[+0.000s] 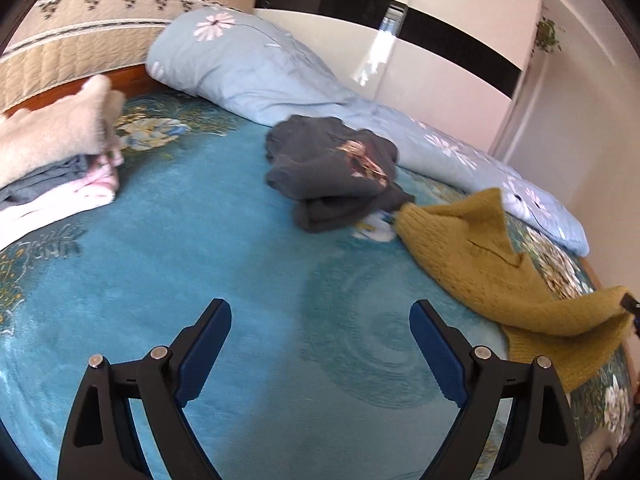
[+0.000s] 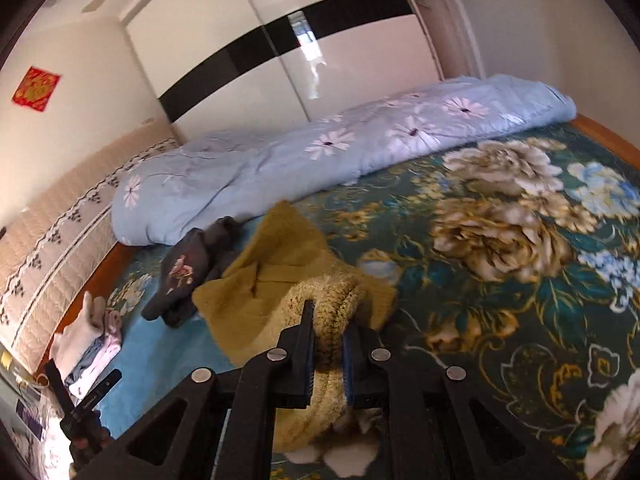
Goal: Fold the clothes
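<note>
- Far left of the left wrist view, a stack of folded clothes [image 1: 60, 172] rests on the bed [image 1: 208, 248].
- Low in that view, the left gripper [image 1: 320, 340] hangs over bare bedspread, jaws spread wide and empty.
- Centre, a dark grey sweatshirt [image 1: 332, 172] lies loosely bunched.
- Right, the mustard knit sweater [image 1: 480, 256] sprawls unfolded; it looks thick, soft and stretchy, likely to sag, so hems or shoulders seem the better holds.
- In the right wrist view, the right gripper [image 2: 327, 354] has its jaws clamped on the sweater's ribbed edge.

no readable text anywhere, red and gold wall decoration [image 2: 36, 89] far left too blurred, left hand-held gripper [image 2: 90, 400] lettering illegible
</note>
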Demonstrator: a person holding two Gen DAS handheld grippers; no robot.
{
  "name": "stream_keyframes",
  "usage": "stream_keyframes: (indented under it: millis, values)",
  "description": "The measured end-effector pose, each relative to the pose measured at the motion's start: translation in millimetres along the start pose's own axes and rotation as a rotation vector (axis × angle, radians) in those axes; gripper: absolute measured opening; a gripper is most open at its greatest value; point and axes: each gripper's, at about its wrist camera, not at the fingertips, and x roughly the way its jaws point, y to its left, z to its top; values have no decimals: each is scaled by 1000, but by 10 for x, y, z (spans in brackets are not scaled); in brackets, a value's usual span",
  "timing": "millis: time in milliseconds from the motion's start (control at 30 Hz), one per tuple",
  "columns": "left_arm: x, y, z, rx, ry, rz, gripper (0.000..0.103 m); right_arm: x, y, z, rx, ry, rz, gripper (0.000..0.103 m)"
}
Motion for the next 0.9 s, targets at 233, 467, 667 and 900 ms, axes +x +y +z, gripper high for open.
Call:
stream_keyframes:
  millis: [233, 467, 667, 900]
  values:
    - [614, -406, 204, -67, 252, -179, 91, 304, -36, -233, 98, -23, 19, 12]
    - [1322, -686, 452, -242, 364, -209, 91, 405, -155, -326, 170, -35, 81, 14]
    - [1875, -777, 498, -440, 395, -206, 84, 492, -278, -325, 226, -21, 151, 15]
    - [1977, -868, 560, -530, 423, -169, 24, 558, -296, -325, 242, -3, 175, 16]
